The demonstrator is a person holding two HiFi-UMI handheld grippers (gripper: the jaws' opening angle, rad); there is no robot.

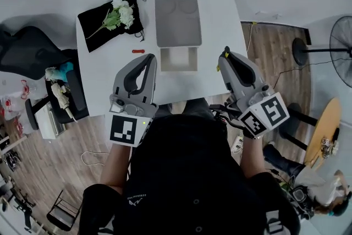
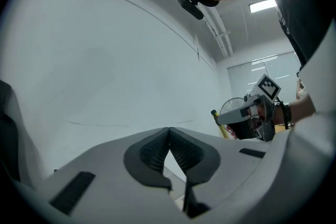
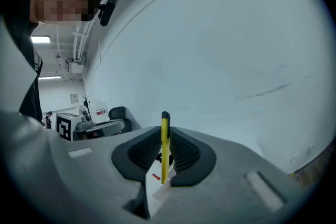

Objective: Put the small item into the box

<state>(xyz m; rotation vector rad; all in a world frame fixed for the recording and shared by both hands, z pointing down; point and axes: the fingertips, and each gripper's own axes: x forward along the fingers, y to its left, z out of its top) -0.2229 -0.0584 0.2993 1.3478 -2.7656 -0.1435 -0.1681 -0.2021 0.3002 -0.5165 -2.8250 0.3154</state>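
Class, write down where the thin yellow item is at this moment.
The thin yellow item is clamped between the jaws of the right gripper, which in the head view is over the table, just right of the open box.

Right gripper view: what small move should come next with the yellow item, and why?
Probably carry the right tool to the left until it hangs over the open box. Its jaws are shut on the yellow item, and the head view shows the box open just beside it.
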